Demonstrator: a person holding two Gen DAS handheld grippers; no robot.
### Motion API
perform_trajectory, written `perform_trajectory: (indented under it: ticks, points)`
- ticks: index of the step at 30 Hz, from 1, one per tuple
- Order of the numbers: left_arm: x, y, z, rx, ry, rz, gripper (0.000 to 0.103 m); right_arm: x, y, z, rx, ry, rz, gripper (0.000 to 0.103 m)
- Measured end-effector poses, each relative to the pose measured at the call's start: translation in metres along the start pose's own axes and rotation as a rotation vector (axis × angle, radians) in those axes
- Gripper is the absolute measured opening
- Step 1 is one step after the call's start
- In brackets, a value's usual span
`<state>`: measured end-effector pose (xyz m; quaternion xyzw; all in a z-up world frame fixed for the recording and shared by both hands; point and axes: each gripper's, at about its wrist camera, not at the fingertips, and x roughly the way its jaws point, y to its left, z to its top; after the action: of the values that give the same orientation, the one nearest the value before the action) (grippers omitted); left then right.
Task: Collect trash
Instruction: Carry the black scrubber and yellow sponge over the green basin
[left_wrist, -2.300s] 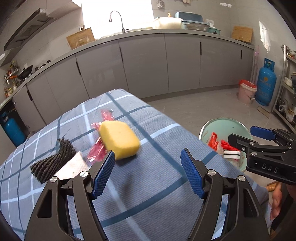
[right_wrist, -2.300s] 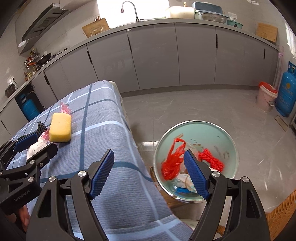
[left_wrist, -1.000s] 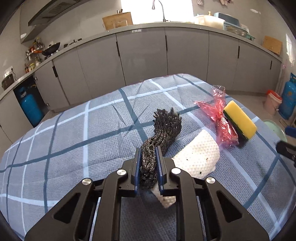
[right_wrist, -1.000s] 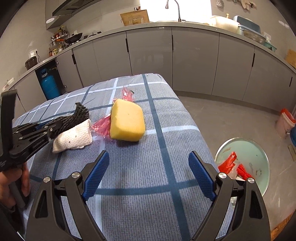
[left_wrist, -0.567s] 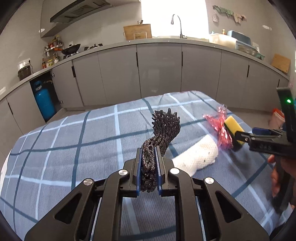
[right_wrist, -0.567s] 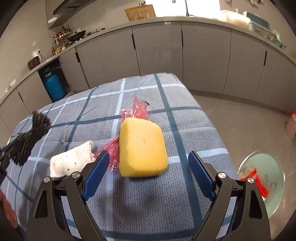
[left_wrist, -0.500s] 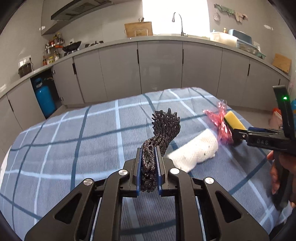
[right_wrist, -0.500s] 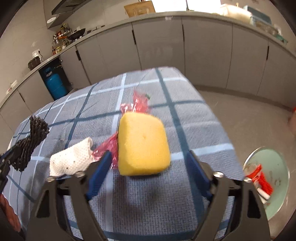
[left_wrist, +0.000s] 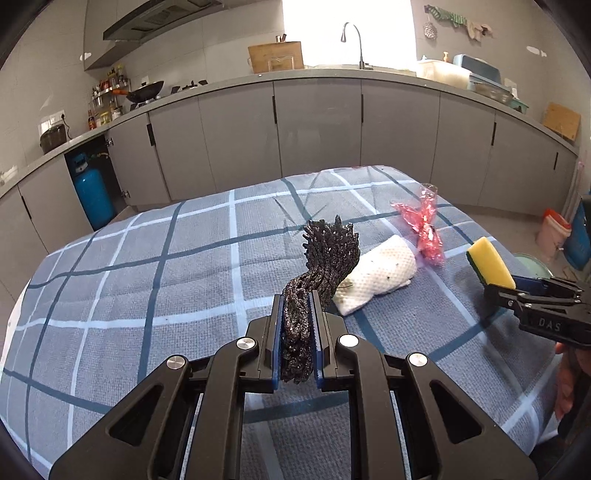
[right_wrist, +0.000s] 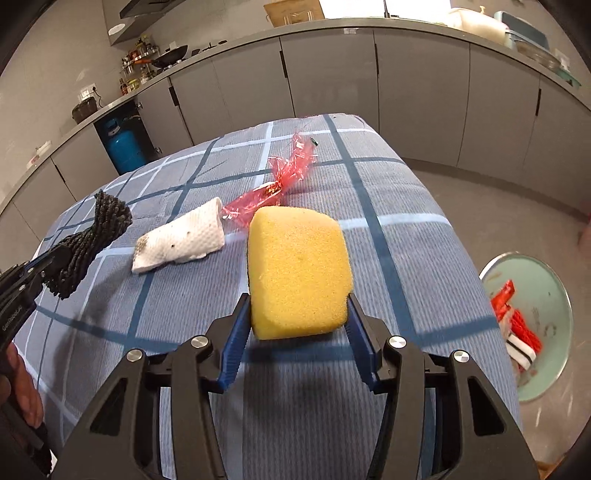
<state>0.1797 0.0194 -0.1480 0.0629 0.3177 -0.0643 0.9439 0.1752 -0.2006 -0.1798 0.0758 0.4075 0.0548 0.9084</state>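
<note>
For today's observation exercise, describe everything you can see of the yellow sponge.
The sponge is a rounded rectangular block of porous yellow foam with a dark scouring layer on one face, seen in the left wrist view. The right gripper is shut on its near end, holding it lifted above the checked tablecloth, tilted, touching only the blue pads.

Table (left_wrist: 147, 280) covered by blue plaid cloth; white paper towel (left_wrist: 376, 275) lies on it; pink plastic wrapper (left_wrist: 424, 225) lies just beyond, touching.
</note>
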Motion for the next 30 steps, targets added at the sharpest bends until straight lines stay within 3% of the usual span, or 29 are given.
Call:
perform_trajectory:
  ticks: [17,30]
  points:
    - [-0.039,-0.036,0.005,0.059,-0.048,-0.044,0.014,-0.073,-0.002,-0.006,0.006,-0.138,-0.011,0.051]
    - [-0.061,-0.061,0.014,0.098,-0.085,-0.066,0.014,-0.108,-0.021,-0.012,0.042,-0.195,-0.023,0.051]
